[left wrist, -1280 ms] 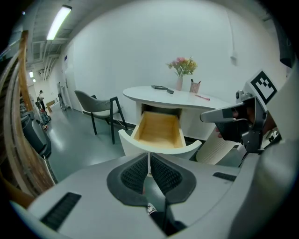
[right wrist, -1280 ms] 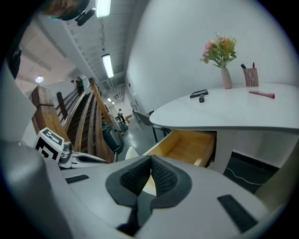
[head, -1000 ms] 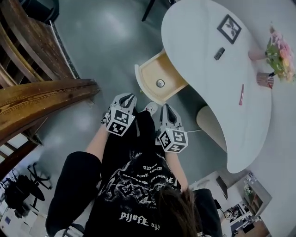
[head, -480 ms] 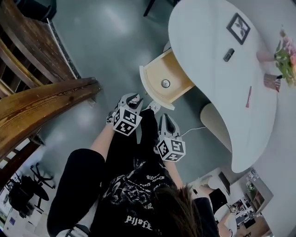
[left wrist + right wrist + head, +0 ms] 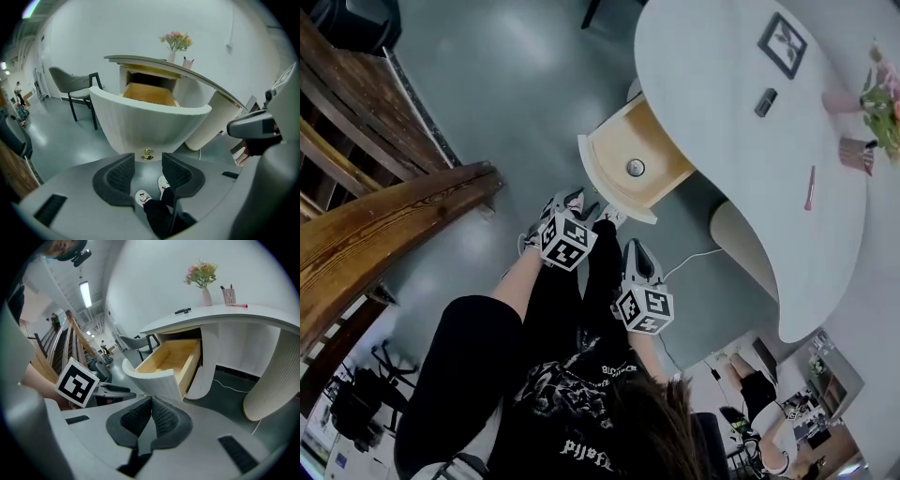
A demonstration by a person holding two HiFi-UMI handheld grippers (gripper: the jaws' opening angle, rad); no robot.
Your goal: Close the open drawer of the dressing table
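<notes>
The white dressing table (image 5: 722, 103) has its wooden drawer (image 5: 628, 164) pulled out, with a small round thing (image 5: 636, 168) lying inside. My left gripper (image 5: 572, 200) hangs just short of the drawer's curved white front (image 5: 150, 122). Its jaws have just been opening and stand open with nothing between the pads. In the left gripper view the brass knob (image 5: 147, 154) shows just past the left gripper (image 5: 147, 171). My right gripper (image 5: 637, 251) is lower and further back, shut and empty. The right gripper (image 5: 151, 401) faces the drawer's corner (image 5: 159, 380).
A wooden stair rail (image 5: 394, 206) runs along the left. On the tabletop are a picture frame (image 5: 787, 42), a flower vase (image 5: 886, 103) and small items. A ribbed pedestal (image 5: 741, 239) and a cable (image 5: 694, 258) lie right of the drawer. A chair (image 5: 75, 82) stands beyond.
Both grippers have sunk and come closer to the drawer front. The left gripper's jaws have gone from shut to open.
</notes>
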